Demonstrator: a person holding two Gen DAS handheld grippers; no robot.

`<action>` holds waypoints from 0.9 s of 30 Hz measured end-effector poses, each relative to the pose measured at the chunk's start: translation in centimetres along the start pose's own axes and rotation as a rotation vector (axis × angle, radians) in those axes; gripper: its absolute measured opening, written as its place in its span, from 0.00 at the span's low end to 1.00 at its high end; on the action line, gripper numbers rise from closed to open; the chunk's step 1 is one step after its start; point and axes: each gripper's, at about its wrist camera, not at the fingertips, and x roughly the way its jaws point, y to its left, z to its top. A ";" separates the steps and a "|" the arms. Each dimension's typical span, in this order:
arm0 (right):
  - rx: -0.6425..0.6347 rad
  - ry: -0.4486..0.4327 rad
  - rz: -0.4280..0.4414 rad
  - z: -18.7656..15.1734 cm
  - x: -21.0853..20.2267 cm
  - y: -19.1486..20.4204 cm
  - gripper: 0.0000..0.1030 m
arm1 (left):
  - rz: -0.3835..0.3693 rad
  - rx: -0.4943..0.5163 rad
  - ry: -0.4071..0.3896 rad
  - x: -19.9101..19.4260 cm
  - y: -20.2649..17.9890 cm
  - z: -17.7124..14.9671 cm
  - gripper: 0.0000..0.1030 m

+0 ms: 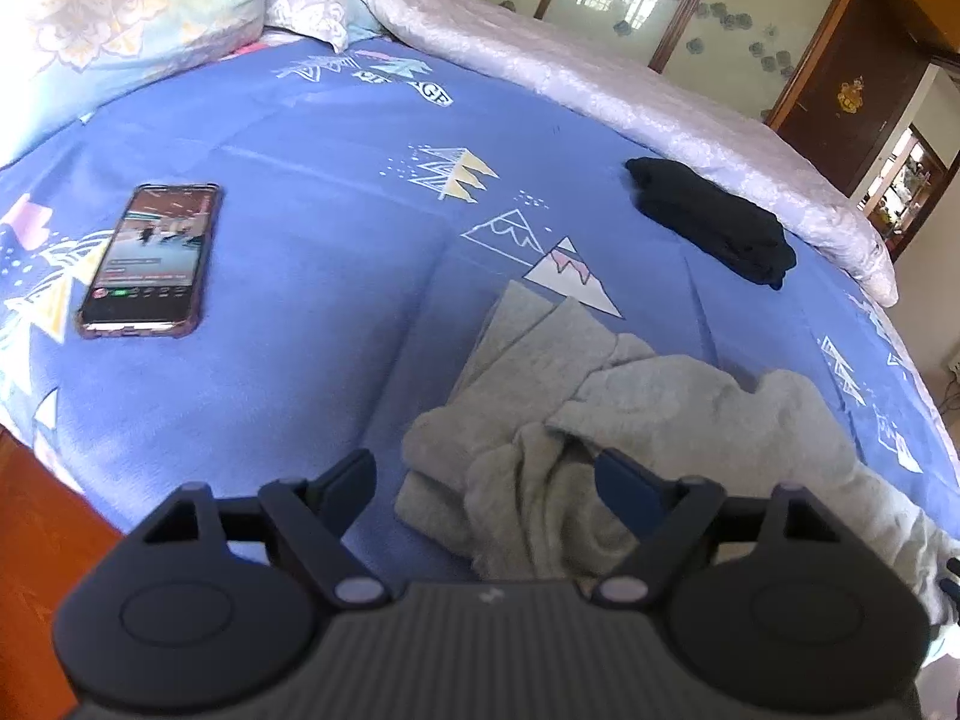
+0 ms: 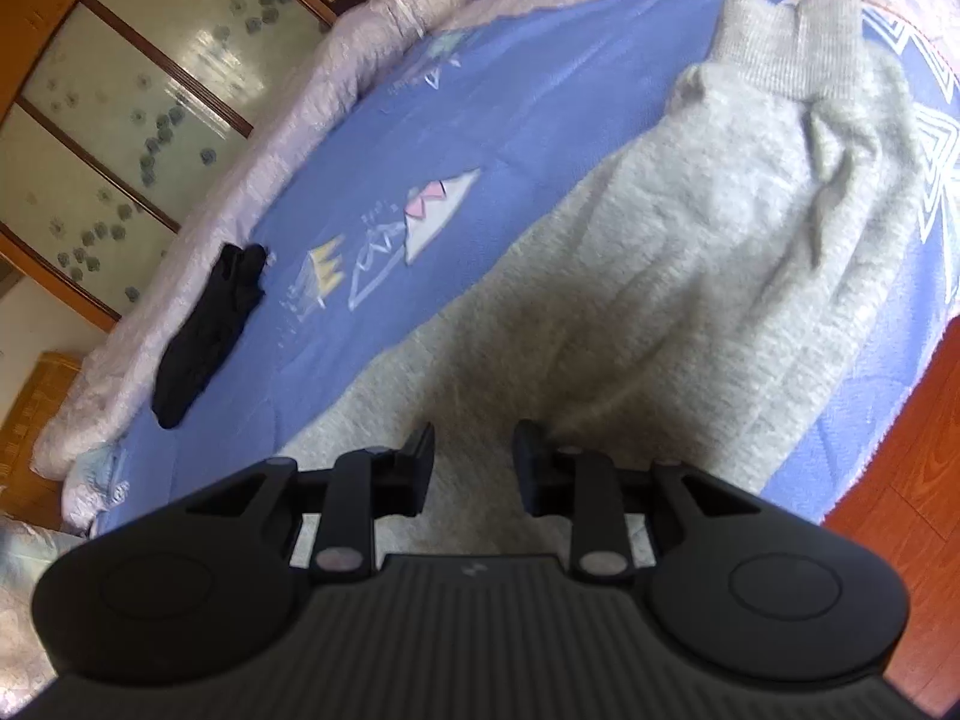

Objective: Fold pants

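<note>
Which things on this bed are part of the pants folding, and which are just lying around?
Part of the job:
- grey pants, crumpled on the blue bedspread
- left claw, open over them
- right claw

Just lying about:
- phone, screen lit
- folded black garment
- pillows
- pale quilt

Both tools are matt black plastic. The left tongs (image 1: 483, 471) have a ribbed grey-black housing along the near edge, bearing a small pale mark at its middle. Either side sits a rounded lobe with a raised disc. Two slim link arms run from pale lilac pivot pins to blunt, dark navy fingers (image 1: 624, 483). The right tongs (image 2: 474, 462) have the same ribbed housing, lobes, pale pins and flat, square-ended black fingers (image 2: 420, 468).
</note>
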 end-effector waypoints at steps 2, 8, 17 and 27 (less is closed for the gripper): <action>-0.006 -0.020 -0.010 0.1 -0.4 -0.1 0.32 | 0.023 0.018 0.027 1.2 -0.4 0.4 0.66; 0.102 0.003 -0.053 0.2 -0.3 -2.7 0.12 | 0.132 0.074 0.096 3.0 -1.1 -0.7 0.34; 0.046 -0.099 -0.040 2.1 -2.2 -1.8 0.23 | 0.076 -0.028 -0.082 -0.9 -0.2 4.8 0.58; 0.082 -0.045 -0.052 0.8 -0.8 -3.1 0.25 | 0.078 0.304 0.148 10.3 -6.5 8.0 0.33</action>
